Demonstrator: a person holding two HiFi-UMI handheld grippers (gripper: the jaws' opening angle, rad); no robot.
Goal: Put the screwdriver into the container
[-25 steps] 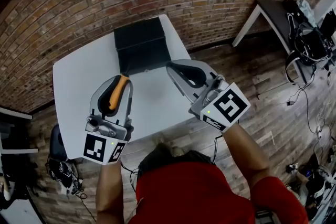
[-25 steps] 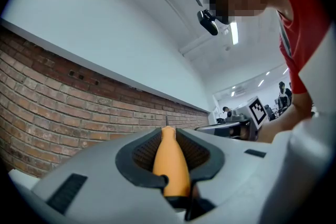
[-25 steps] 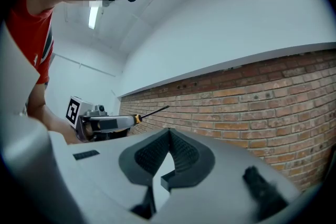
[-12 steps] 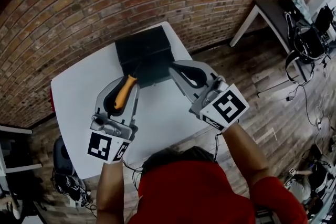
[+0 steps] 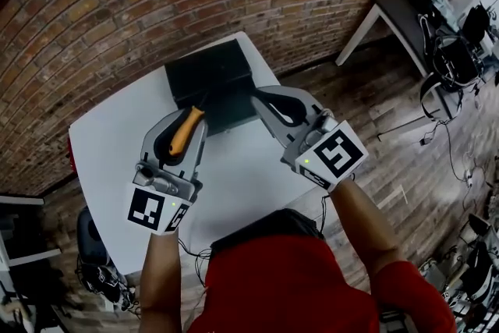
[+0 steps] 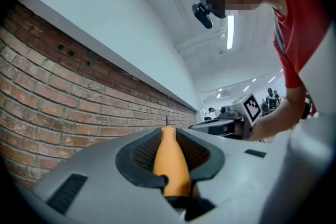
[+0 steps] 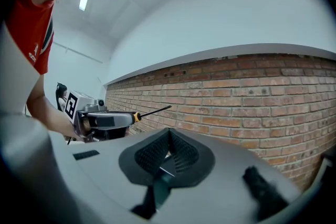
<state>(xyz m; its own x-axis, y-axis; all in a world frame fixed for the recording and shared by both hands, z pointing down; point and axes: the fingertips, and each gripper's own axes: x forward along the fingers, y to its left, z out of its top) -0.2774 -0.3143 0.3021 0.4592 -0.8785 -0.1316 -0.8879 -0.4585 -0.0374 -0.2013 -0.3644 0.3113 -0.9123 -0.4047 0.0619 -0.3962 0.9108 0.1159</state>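
An orange-handled screwdriver lies between the jaws of my left gripper, which is shut on its handle. Its thin dark shaft points forward, and the tip is over the near edge of the black container at the back of the white table. The left gripper view shows the handle pinched between the pads. My right gripper hovers right of the container's near corner, shut and holding nothing. In the right gripper view its pads meet, and the screwdriver sticks out of the left gripper.
A brick wall runs behind the table. Wooden floor surrounds it. A second table and a chair with cables stand at the far right. A dark object sits on the floor at the lower left.
Both grippers have moved forward toward the container. The screwdriver's shaft now reaches over the container's near edge. The right gripper stays shut.
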